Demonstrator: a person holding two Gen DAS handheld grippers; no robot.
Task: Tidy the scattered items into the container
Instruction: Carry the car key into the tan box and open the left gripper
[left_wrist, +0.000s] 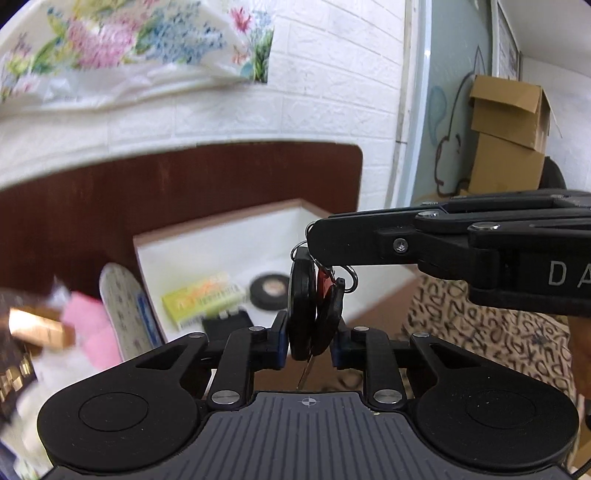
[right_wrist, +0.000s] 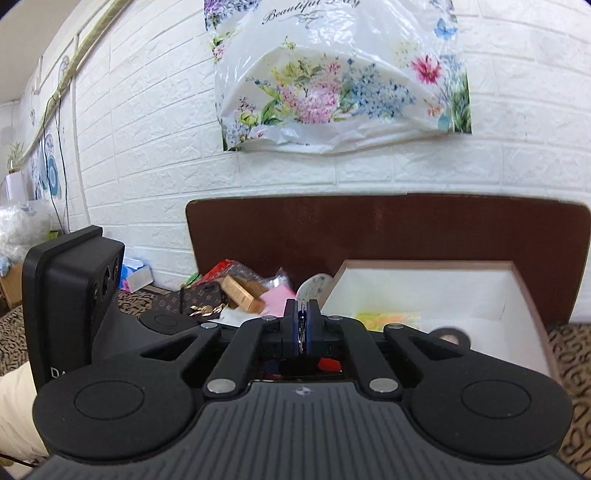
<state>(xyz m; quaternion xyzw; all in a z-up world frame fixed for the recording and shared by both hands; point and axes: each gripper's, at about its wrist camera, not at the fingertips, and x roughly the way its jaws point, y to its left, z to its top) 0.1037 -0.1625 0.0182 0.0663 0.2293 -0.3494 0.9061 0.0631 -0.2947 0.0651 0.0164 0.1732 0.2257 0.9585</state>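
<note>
R gripper (left_wrist: 314, 236) is holding the key bunch (left_wrist: 314, 306) by its ring, fingers fully closed, above the near edge of the white box (left_wrist: 221, 251). L gripper (left_wrist: 309, 341) fingers are standing narrowly apart around the hanging fobs; real pressing I cannot tell.

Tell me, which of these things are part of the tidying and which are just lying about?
Part of the job: key bunch, white box, pink packet, gold box, phone case.
Just there: floral bag on the wall, cardboard boxes, brown board.
</note>
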